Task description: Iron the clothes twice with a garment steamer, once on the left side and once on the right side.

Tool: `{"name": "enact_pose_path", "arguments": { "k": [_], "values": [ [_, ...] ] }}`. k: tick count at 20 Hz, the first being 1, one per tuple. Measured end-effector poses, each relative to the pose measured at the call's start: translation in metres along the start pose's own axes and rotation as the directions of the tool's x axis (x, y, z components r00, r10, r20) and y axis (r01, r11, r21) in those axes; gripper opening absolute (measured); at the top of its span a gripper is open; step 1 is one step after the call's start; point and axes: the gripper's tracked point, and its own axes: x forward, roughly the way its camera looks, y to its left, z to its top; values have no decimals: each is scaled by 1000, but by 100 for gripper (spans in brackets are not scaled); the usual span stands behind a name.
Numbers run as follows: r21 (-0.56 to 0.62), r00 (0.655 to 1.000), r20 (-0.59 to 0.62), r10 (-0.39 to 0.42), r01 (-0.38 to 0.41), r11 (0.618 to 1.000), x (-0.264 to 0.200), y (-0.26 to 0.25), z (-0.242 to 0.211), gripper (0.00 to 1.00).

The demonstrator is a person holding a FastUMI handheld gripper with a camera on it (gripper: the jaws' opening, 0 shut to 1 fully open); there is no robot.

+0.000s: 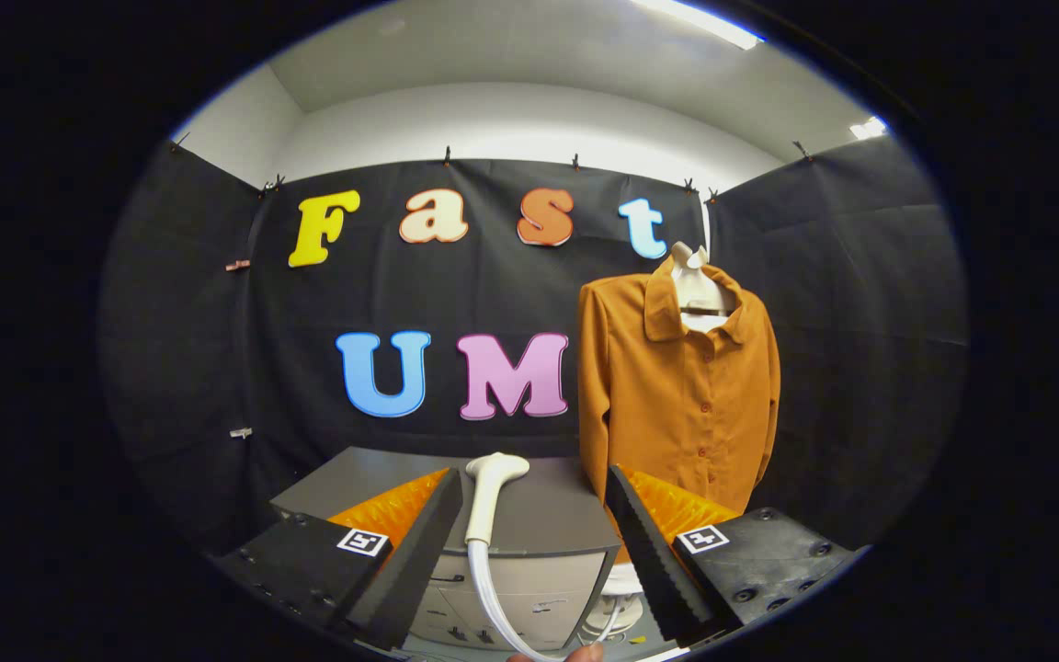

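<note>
Gripper view. Item: white plastic garment-steamer head (490,492) with a flexible white hose (493,598), standing upright between the fingers of the tongs (529,542), nearer the left one. The tongs stand wide, neither finger touching it. Judged light, rigid, smooth and somewhat slippery; best hold is the slim handle below the flared nozzle, with the trailing hose likely to tug. Beyond: grey cabinet worktop (548,515). Item: rust-orange buttoned shirt (677,395) hanging on a white hanger (697,285), right of the steamer; soft, limp.
</note>
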Motion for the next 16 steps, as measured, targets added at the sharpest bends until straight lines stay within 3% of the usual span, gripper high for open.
{"name": "enact_pose_path", "arguments": {
  "k": [4, 9, 14, 15, 16],
  "values": [
    [-3, 983, -183, 24, -25, 1000, 47, 19, -36, 98],
    [-17, 877, -477, 56, -73, 997, 101, 46, -114, 98],
    [11, 786, -616, 57, -64, 998, 132, 64, -167, 99],
    [6, 773, -633, 46, -54, 998, 141, 66, -177, 97],
    [2, 759, -650, 34, -44, 999, 148, 67, -186, 85]
  ]
}}
